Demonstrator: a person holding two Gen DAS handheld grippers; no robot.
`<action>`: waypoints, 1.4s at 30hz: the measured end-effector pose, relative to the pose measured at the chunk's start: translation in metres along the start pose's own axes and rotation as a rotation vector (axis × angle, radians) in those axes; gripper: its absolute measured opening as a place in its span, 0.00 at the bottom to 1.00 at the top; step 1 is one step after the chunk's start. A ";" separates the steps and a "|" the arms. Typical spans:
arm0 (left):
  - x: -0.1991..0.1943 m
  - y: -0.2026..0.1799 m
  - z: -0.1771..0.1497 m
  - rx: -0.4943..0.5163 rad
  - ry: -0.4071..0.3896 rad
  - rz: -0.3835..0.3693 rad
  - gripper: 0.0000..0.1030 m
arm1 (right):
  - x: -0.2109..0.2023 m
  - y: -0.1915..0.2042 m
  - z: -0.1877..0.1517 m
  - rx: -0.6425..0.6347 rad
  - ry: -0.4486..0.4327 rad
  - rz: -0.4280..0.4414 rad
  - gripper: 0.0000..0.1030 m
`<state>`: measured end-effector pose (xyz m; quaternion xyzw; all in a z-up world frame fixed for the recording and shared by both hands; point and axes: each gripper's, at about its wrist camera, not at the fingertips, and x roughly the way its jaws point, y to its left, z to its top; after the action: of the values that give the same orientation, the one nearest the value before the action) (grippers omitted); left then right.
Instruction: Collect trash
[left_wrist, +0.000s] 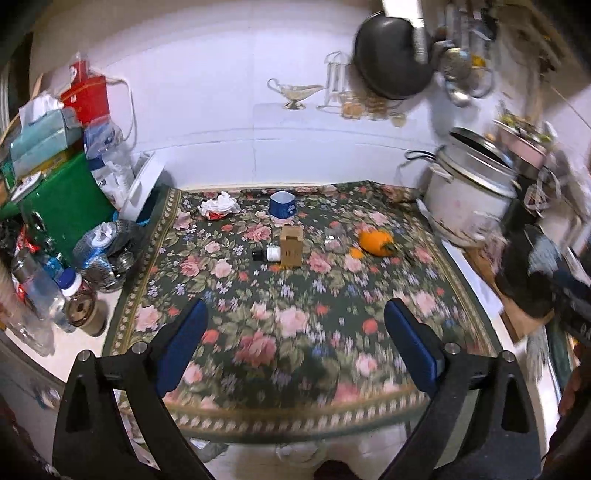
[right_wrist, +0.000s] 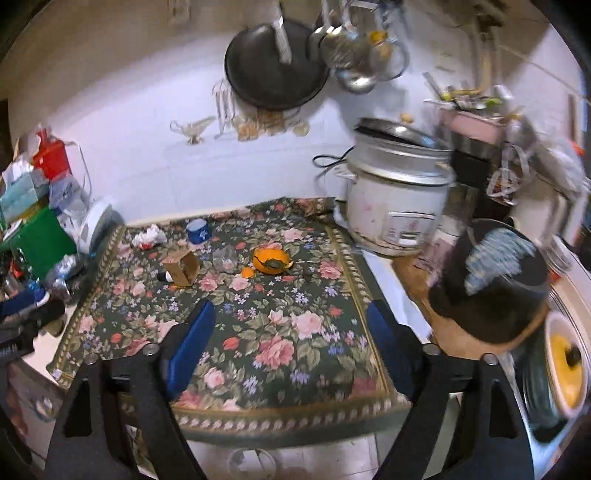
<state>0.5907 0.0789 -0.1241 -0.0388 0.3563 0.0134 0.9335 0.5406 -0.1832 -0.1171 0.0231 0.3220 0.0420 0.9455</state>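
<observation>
Several bits of trash lie at the far half of the flowered tablecloth (left_wrist: 295, 369): a crumpled white tissue (left_wrist: 219, 205) (right_wrist: 149, 236), an orange peel (left_wrist: 376, 242) (right_wrist: 271, 261) with a small scrap beside it, a crumpled clear wrapper (left_wrist: 335, 238) (right_wrist: 225, 258), a brown cardboard box (left_wrist: 291, 246) (right_wrist: 181, 266) and a small dark bottle (left_wrist: 266, 254) lying against it. A blue cup (left_wrist: 282, 205) (right_wrist: 197, 230) stands behind them. My left gripper (left_wrist: 295, 308) and right gripper (right_wrist: 291, 310) hover over the cloth's near half, both open with nothing between the blue pads.
A white rice cooker (left_wrist: 469, 195) (right_wrist: 395, 199) stands at the back right. A black container (right_wrist: 491, 280) sits on a wooden board to the right. Bottles, a green box (left_wrist: 62, 206) and tissue boxes crowd the left side. A black pan (right_wrist: 273, 62) hangs on the wall.
</observation>
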 end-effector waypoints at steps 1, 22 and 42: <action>0.012 -0.001 0.007 -0.020 0.011 0.012 0.93 | 0.011 -0.004 0.006 -0.010 0.016 0.018 0.82; 0.225 0.031 0.055 -0.039 0.271 -0.007 0.93 | 0.244 0.008 0.045 0.164 0.373 0.153 0.82; 0.291 0.022 0.061 0.076 0.318 -0.121 0.38 | 0.344 0.011 0.047 0.291 0.376 0.034 0.45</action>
<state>0.8466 0.1055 -0.2739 -0.0265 0.4965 -0.0627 0.8654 0.8398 -0.1404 -0.2877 0.1564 0.4945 0.0148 0.8548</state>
